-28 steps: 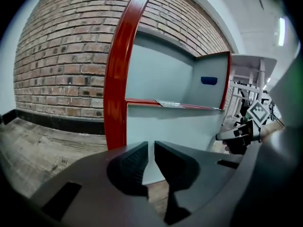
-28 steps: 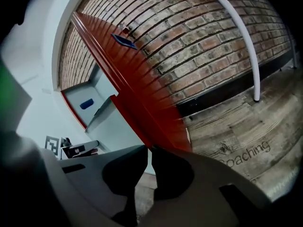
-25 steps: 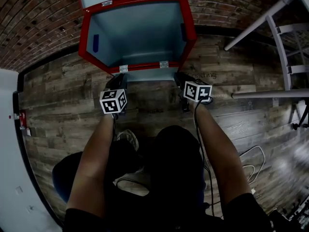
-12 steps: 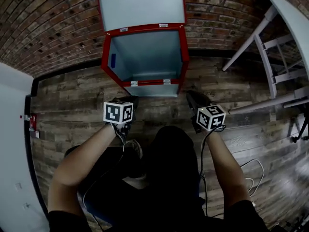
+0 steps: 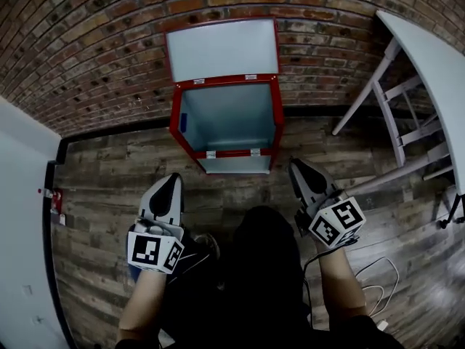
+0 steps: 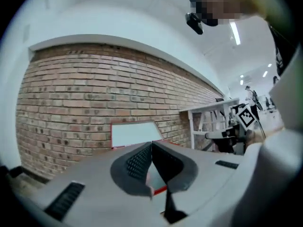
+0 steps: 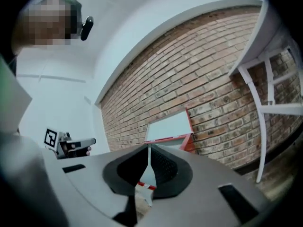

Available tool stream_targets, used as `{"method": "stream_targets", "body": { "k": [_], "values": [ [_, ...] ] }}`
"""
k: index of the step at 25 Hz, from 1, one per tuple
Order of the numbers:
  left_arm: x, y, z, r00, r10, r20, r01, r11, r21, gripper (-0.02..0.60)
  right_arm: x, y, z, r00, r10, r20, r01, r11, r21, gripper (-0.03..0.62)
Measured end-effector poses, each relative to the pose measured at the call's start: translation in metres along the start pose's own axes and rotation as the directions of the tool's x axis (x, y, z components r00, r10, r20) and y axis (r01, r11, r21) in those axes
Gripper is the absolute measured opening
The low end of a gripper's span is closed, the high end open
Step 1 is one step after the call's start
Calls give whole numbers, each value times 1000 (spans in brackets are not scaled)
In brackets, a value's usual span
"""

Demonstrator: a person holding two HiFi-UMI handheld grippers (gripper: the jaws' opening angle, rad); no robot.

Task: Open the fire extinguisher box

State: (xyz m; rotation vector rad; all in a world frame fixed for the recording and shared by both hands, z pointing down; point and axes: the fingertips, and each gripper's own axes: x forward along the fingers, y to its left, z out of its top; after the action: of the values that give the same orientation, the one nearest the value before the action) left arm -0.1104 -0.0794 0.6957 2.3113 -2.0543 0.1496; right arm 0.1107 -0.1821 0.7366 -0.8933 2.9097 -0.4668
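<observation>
my left gripper (image 5: 171,185): left of the fire extinguisher box (image 5: 231,118), on my side, apart from it, jaws together on nothing | box: on the wood floor (image 5: 102,187), lid (image 5: 221,48) up against the brick wall (image 5: 94,42) (pale blue inside, red rim) | my right gripper (image 5: 301,174): right of the box, apart, jaws together, empty | white table (image 5: 429,57): farther right of the box

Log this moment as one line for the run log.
box: open, lid up against brick wall | left gripper: shut, empty, off box | right gripper: shut, empty, off box
</observation>
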Motion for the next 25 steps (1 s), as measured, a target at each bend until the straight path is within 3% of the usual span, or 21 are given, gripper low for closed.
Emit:
{"method": "stream_targets", "body": {
  "k": [3,7,10,13,18,20,22,25],
  "values": [
    [-2,14,-5,999,30,18,-28,994,-101,49,-8,5,-15,1000,-8,-15,9,995,96,32],
    [12,7,-12,1000,-13,17,15,992,-122,48,0,5,-28,1000,-21,-23,24,993,112,32],
    [14,-11,-8,997,-72,24,74,991,-107,48,10,16,-25,1000,16,6,-17,977,213,32],
    [28,-21,9,988,-123,94,129,990,-57,49,29,30,-1,1000,23,11,-25,977,211,28],
    [56,-16,60,974,-183,131,205,962,-178,48,69,67,63,997,4,-73,6,990,141,28],
    [50,0,96,978,-182,101,195,971,-137,48,79,82,105,996,-16,-84,24,994,102,28],
    [34,19,135,985,-161,56,162,987,-7,48,76,95,151,993,-67,-96,70,997,28,28],
    [-1,44,204,989,-141,-30,144,977,158,48,58,116,212,970,-171,-176,157,984,-88,18]
  ]
}}
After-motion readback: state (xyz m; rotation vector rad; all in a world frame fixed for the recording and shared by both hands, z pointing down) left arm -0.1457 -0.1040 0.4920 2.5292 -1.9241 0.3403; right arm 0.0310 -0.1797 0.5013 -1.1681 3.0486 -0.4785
